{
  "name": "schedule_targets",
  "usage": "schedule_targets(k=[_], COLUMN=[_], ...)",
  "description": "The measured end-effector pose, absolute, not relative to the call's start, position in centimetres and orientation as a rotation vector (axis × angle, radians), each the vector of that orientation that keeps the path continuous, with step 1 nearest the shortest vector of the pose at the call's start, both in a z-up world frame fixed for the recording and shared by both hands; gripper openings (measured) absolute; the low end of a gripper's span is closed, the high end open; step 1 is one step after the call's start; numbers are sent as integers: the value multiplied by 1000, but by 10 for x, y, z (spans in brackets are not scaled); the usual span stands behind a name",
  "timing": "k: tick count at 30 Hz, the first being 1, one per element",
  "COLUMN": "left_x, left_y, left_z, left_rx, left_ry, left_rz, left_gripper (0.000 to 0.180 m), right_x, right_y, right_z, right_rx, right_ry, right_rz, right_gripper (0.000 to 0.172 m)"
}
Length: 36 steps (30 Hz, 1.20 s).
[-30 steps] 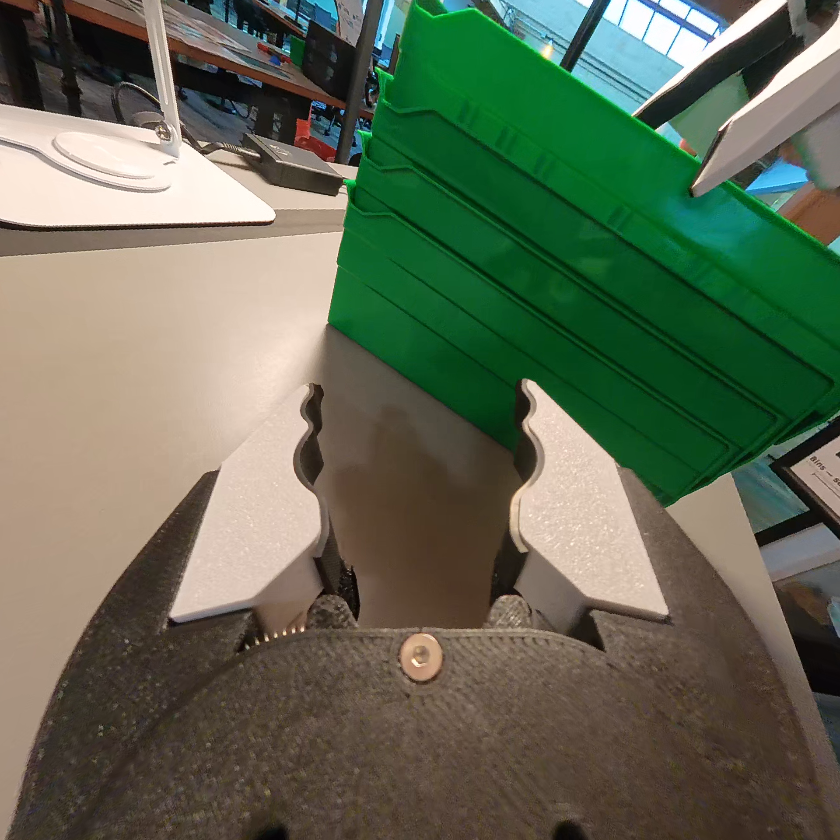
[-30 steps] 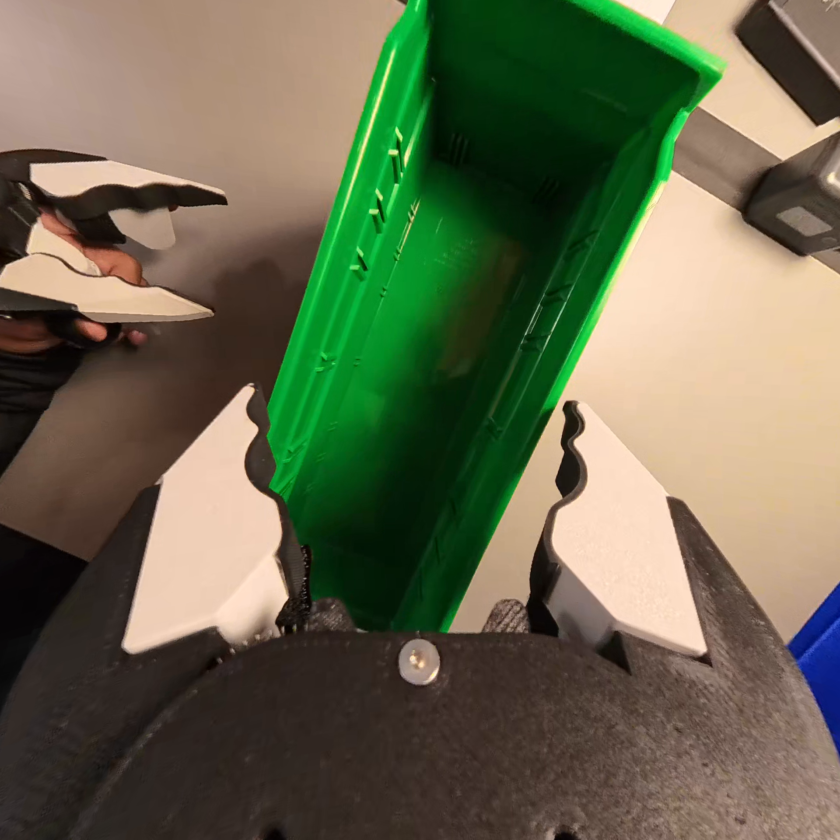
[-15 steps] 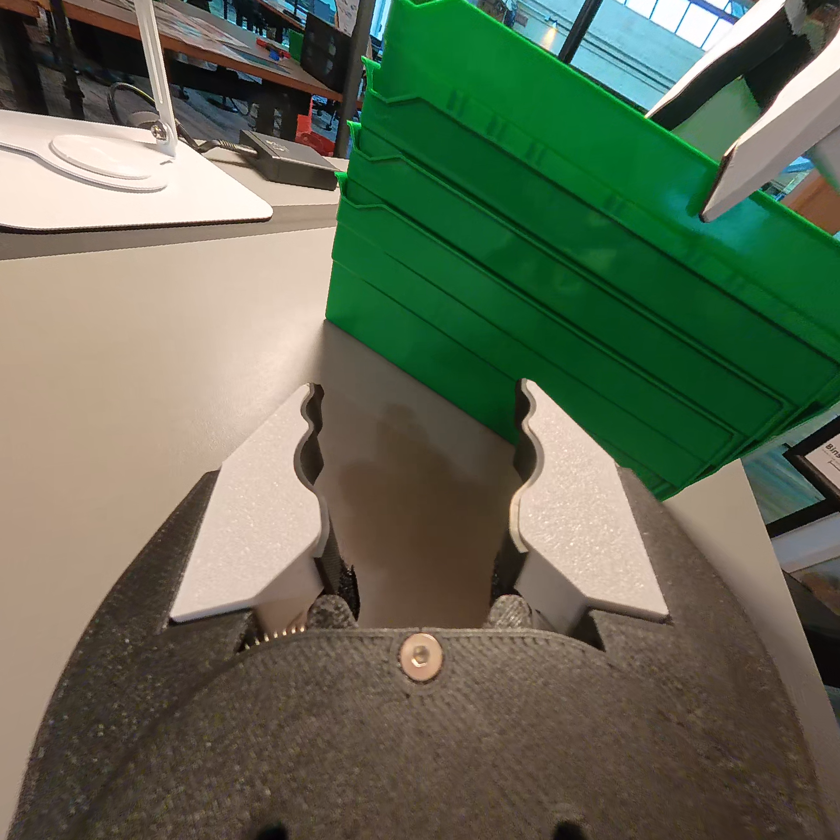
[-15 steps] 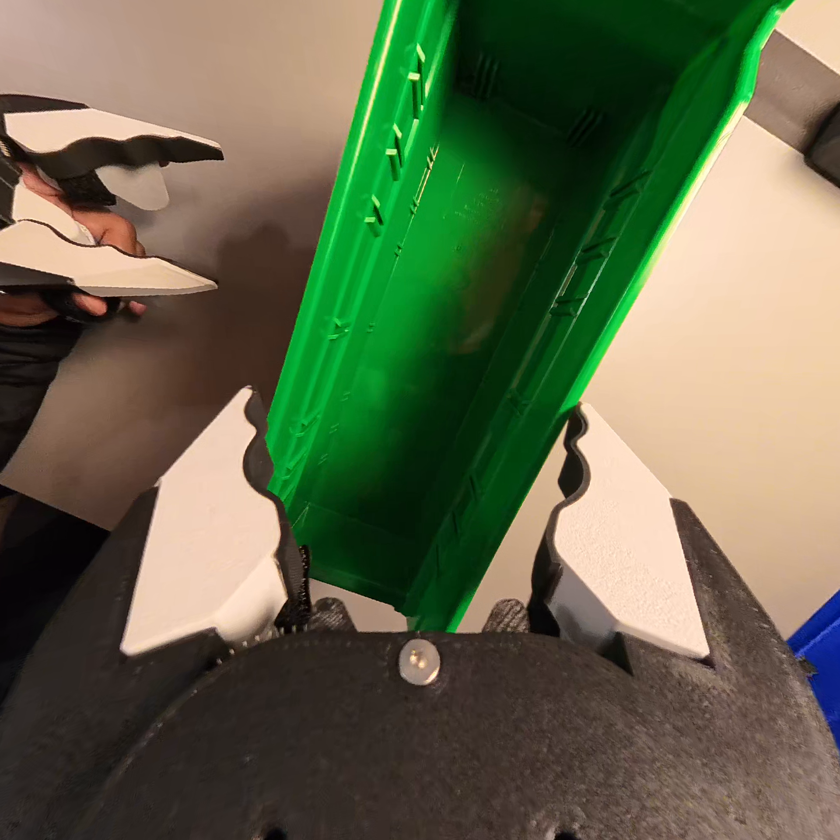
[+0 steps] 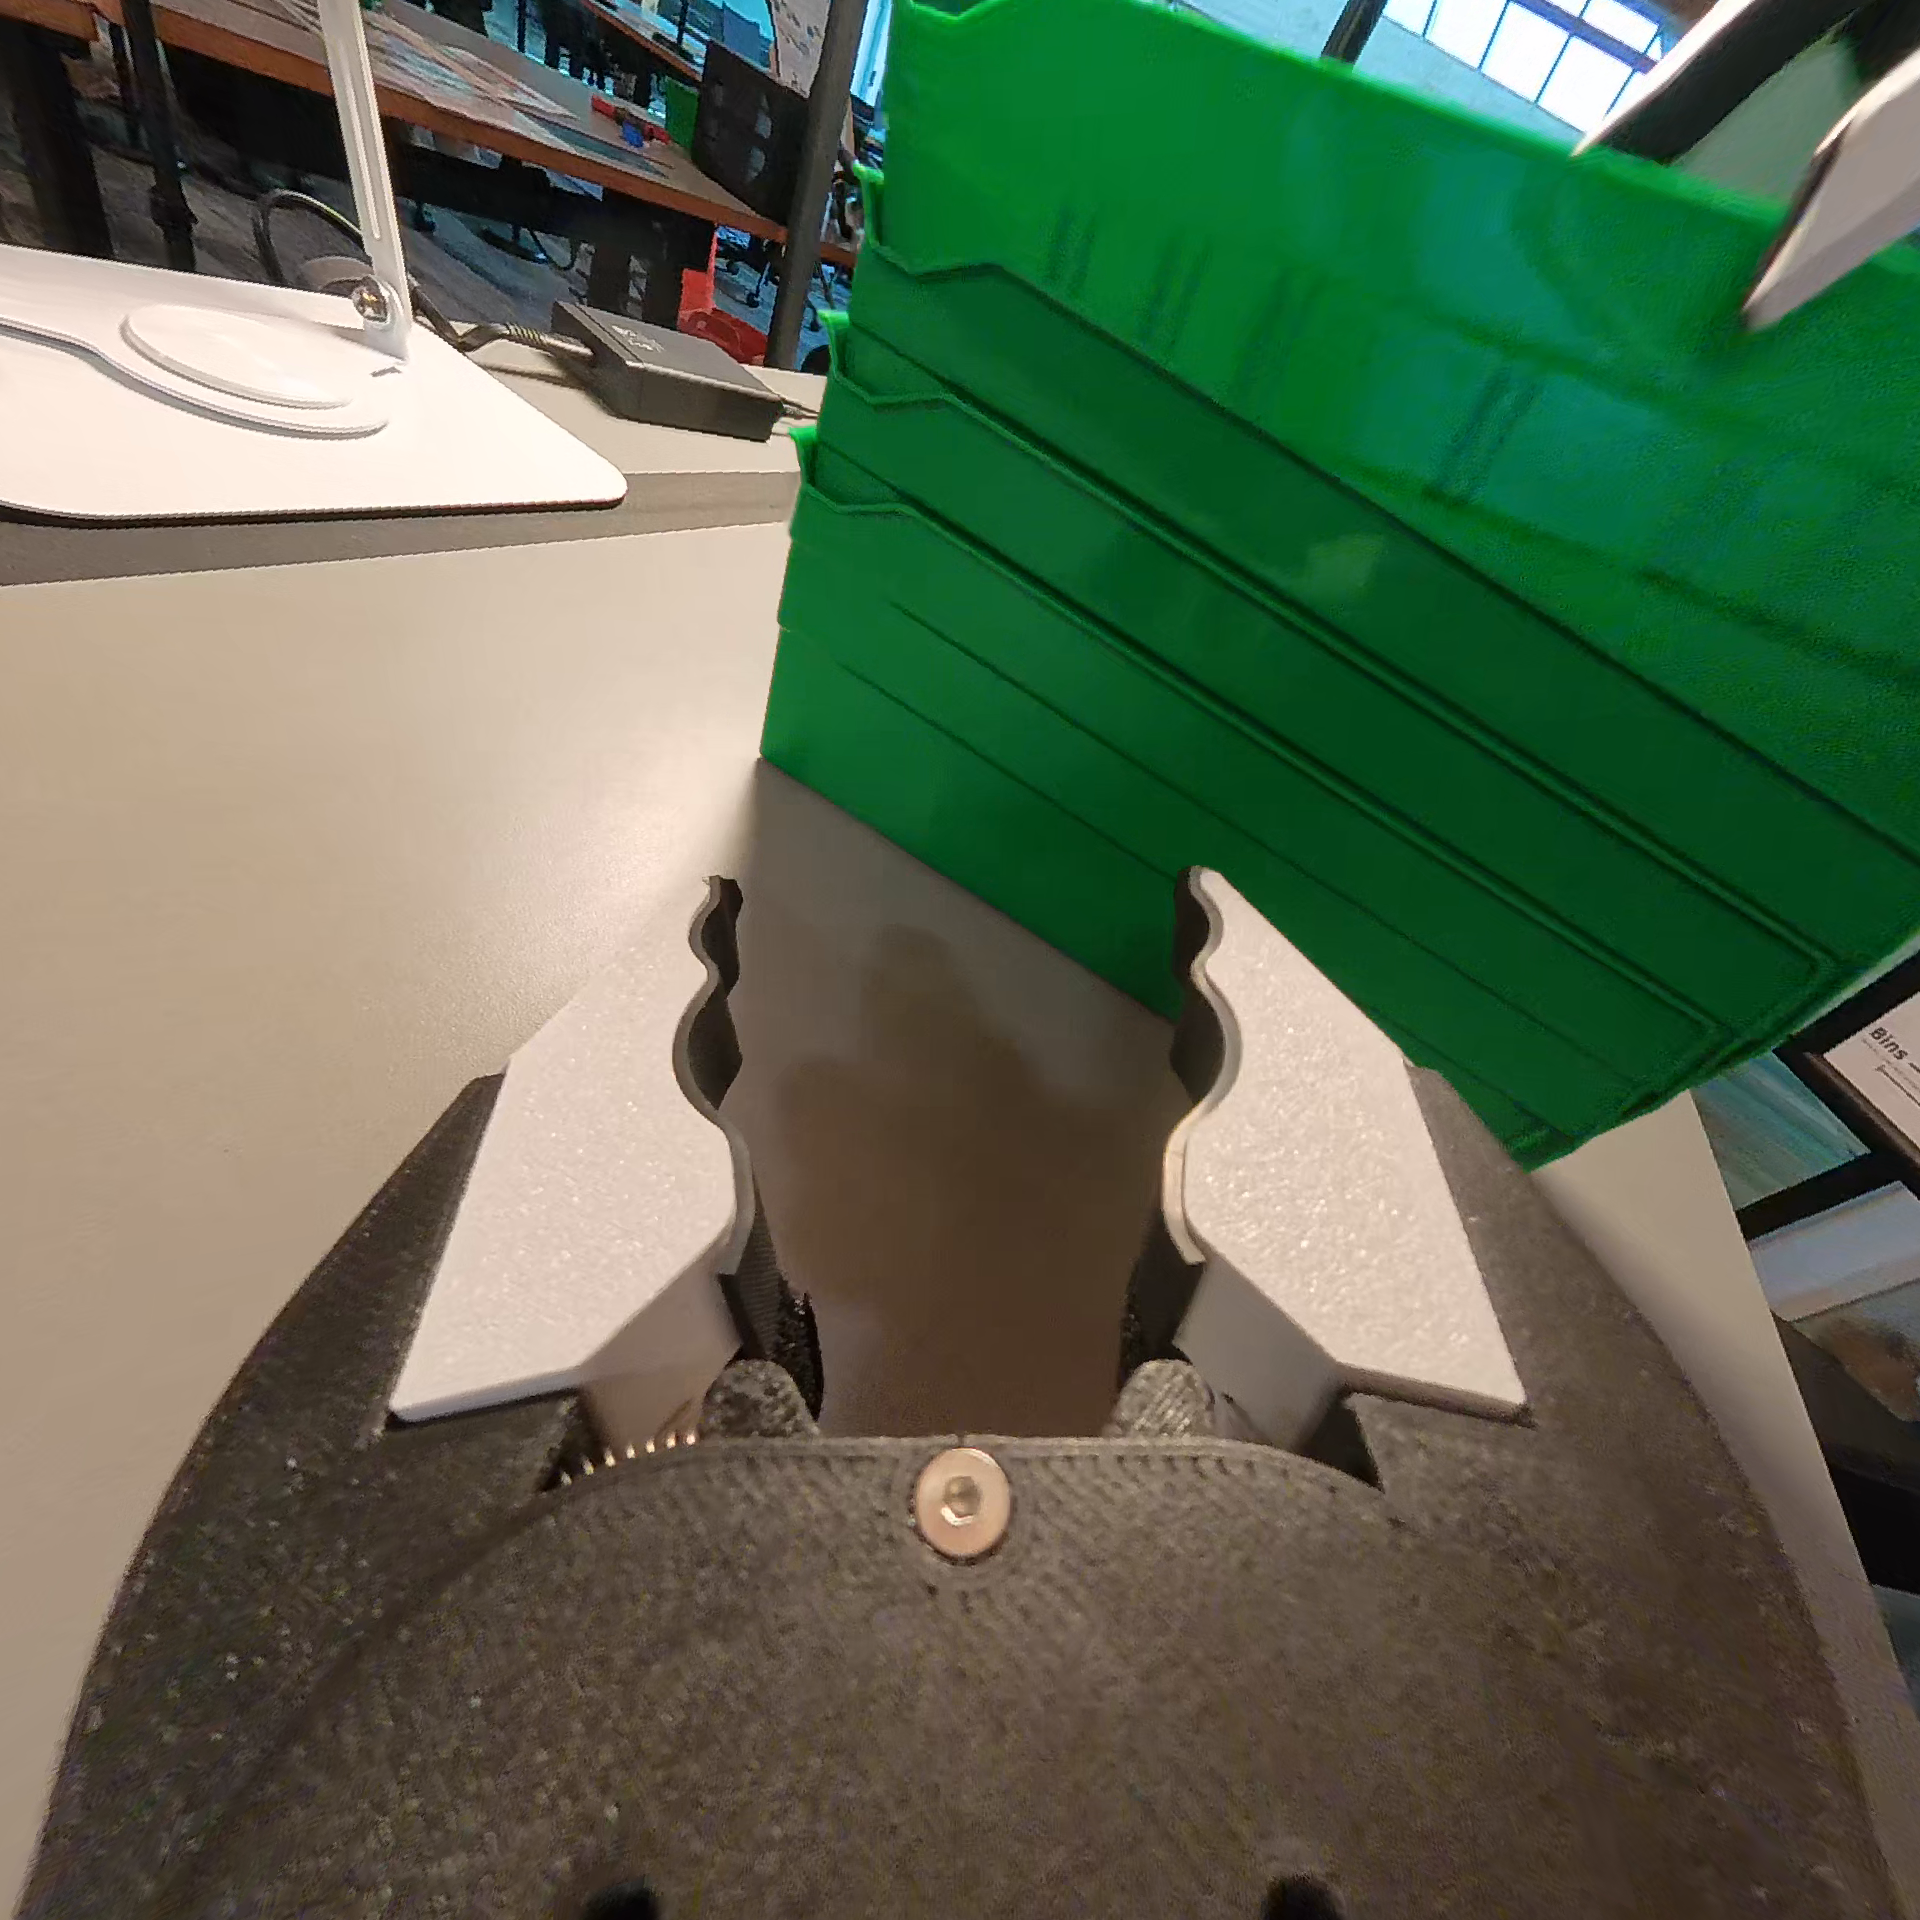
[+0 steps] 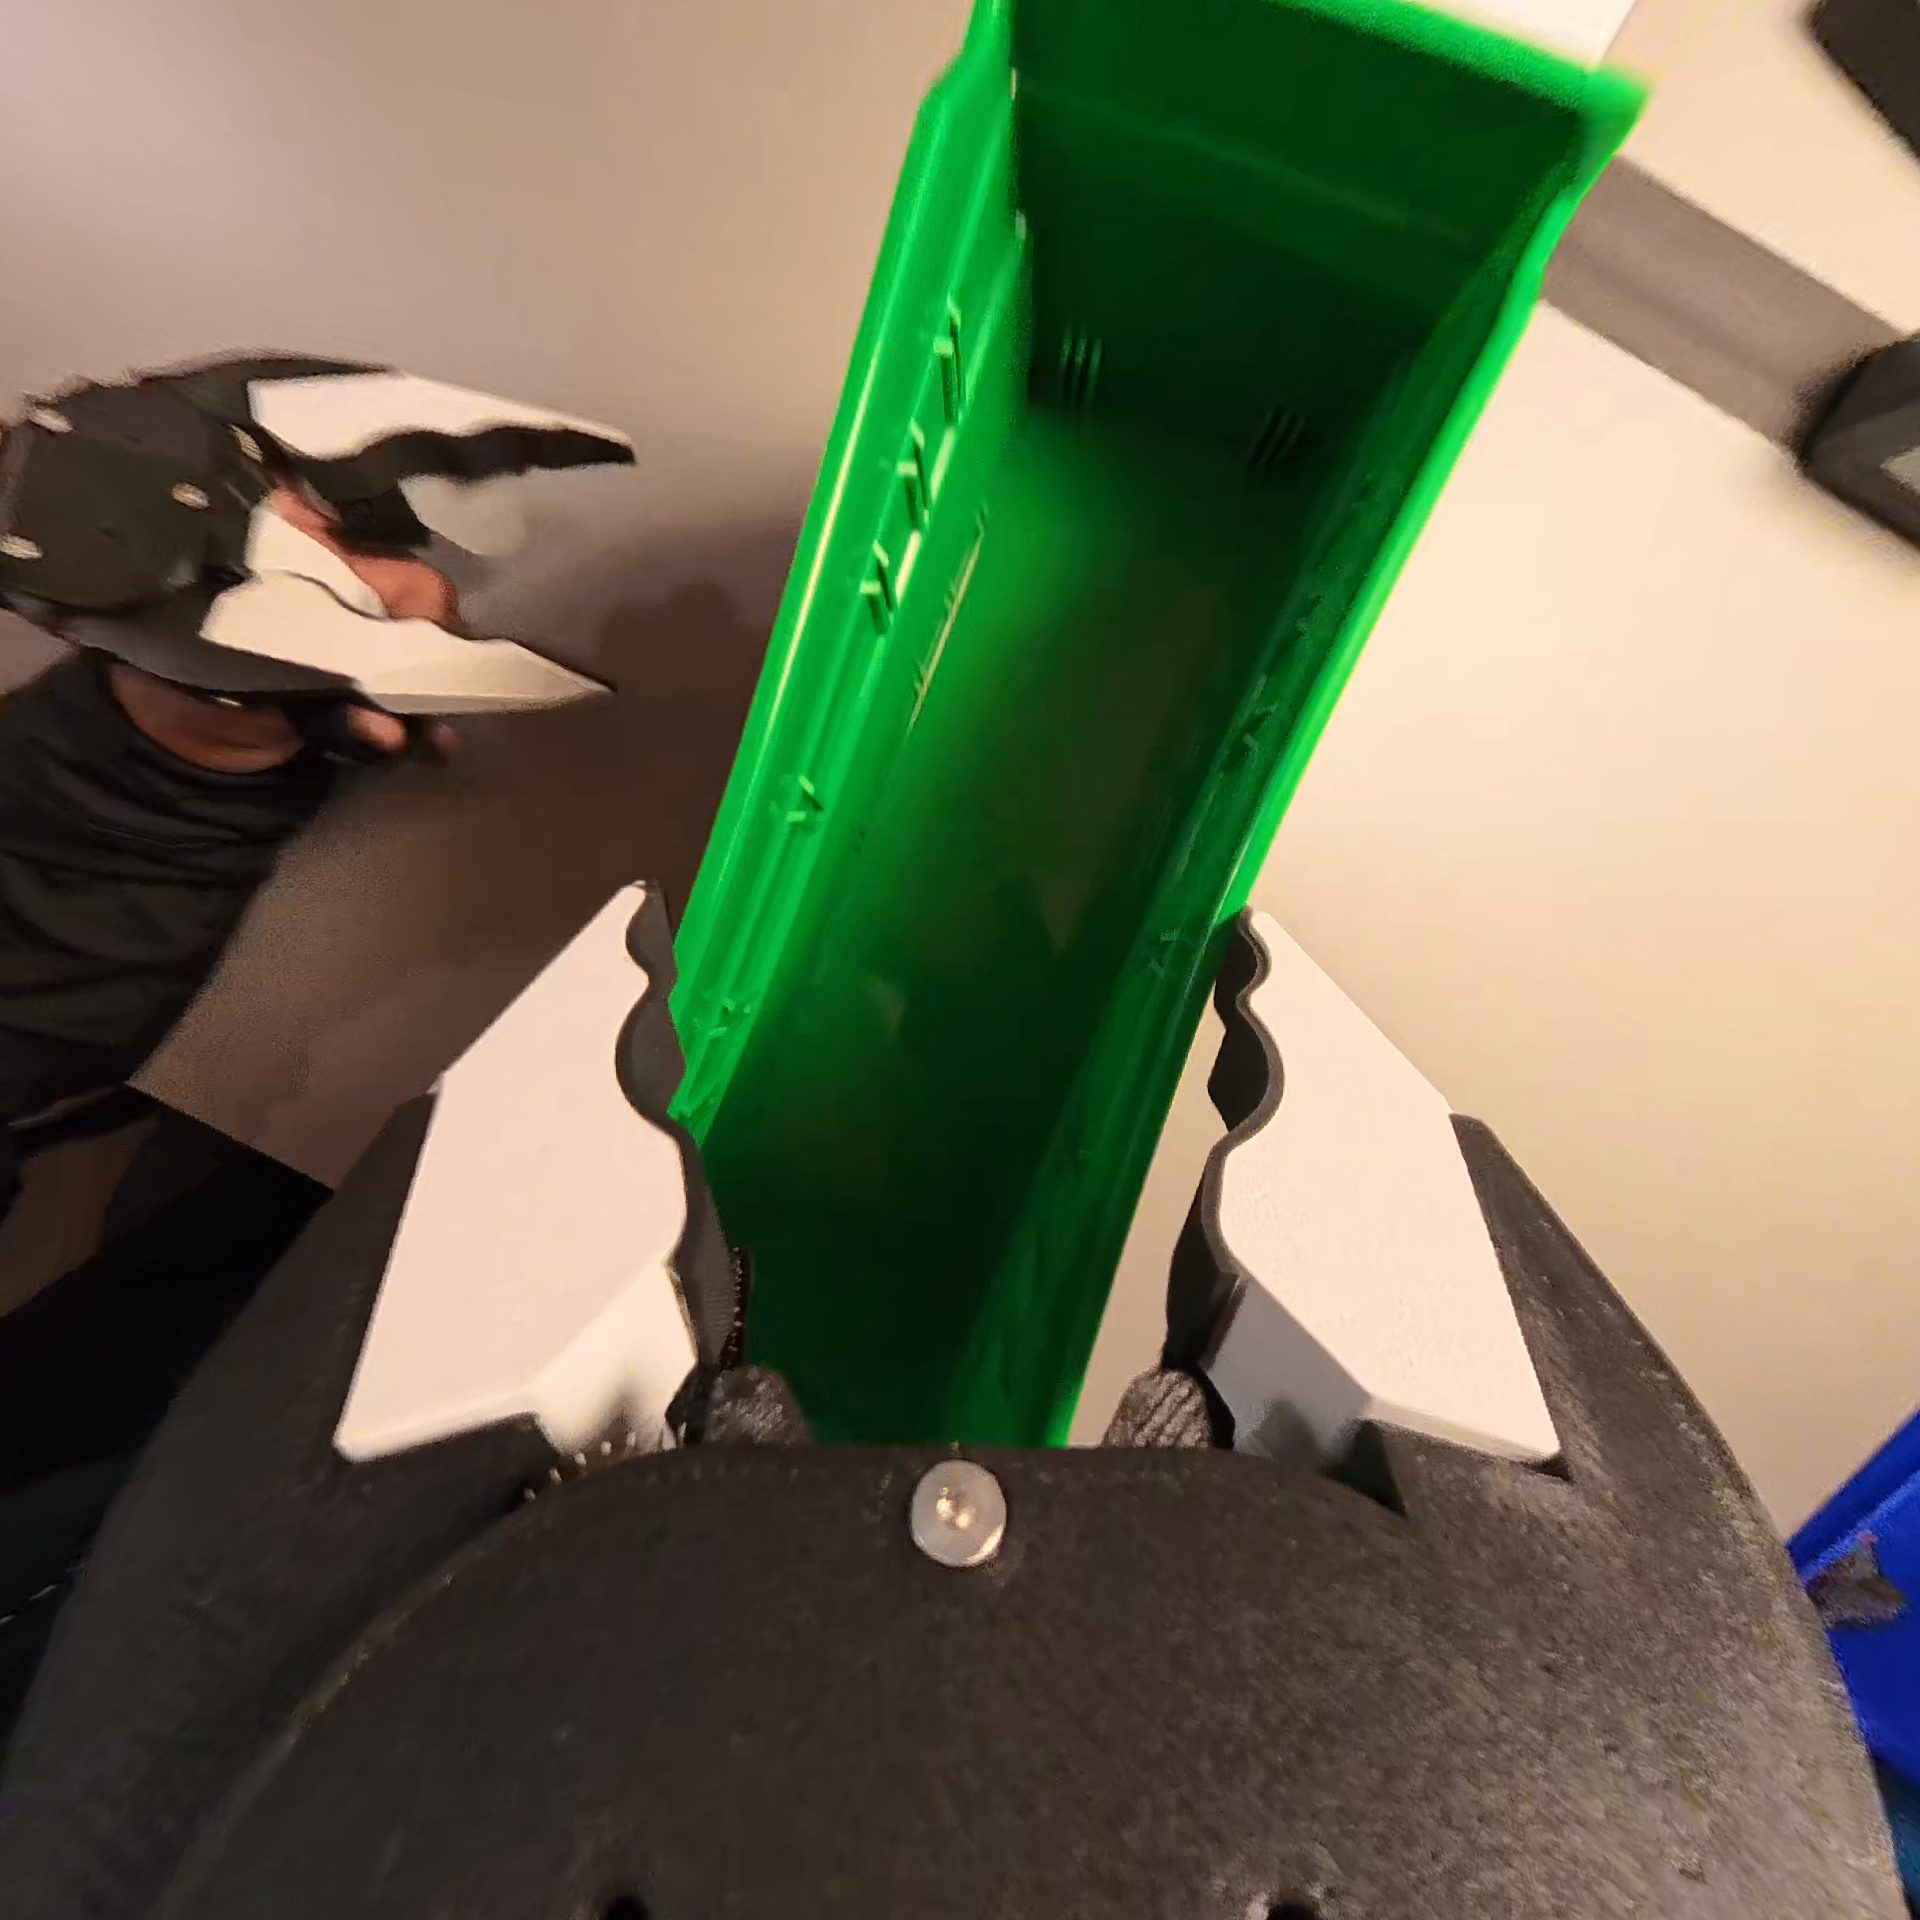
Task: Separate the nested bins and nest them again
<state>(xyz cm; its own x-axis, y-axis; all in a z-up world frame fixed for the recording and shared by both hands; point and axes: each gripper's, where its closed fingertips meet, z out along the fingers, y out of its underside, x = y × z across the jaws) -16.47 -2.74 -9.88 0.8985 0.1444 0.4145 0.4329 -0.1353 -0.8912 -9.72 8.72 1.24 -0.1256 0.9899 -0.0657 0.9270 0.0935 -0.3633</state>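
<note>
Left wrist view: stack of nested green bins on the grey table, just ahead and right of the left gripper, fingers wide with only tabletop between. Beyond: white lamp base, black power adapter, framed sign at the right edge.

Right wrist view only: open inside of the top green bin, right gripper closed across its width, pads against both long walls; blue bin at the right edge; person's hand behind the left gripper.
</note>
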Motion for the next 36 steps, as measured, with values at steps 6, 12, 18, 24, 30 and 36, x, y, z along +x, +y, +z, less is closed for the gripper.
schedule_targets(k=[6,12,18,24,30,36], left_x=[-164,-164,-163,-164,-165,-167], left_y=[-27,-27,-27,-28,-29,-29], left_z=[-99,-99,-98,-98,-98,-97], left_rx=[-1707,-1707,-1706,-1705,-1695,-1686], left_ry=[-442,-440,-438,-439,-453,-467], left_rz=[-267,-268,-265,-259,-263,-272], left_gripper=[84,84,84,84,84,84], right_x=[-90,-66,-32,-21,-10,1], right_y=[90,130,193,243,239,238], right_z=[63,115,91,-5,-65,-63], right_rx=[-1857,-1831,-1925,-2014,-2084,-2029], right_ry=[-2132,-1988,-1837,-1701,-1695,-1647], right_rz=[567,686,734,785,912,1002], right_gripper=[101,101,102,15,34,62])
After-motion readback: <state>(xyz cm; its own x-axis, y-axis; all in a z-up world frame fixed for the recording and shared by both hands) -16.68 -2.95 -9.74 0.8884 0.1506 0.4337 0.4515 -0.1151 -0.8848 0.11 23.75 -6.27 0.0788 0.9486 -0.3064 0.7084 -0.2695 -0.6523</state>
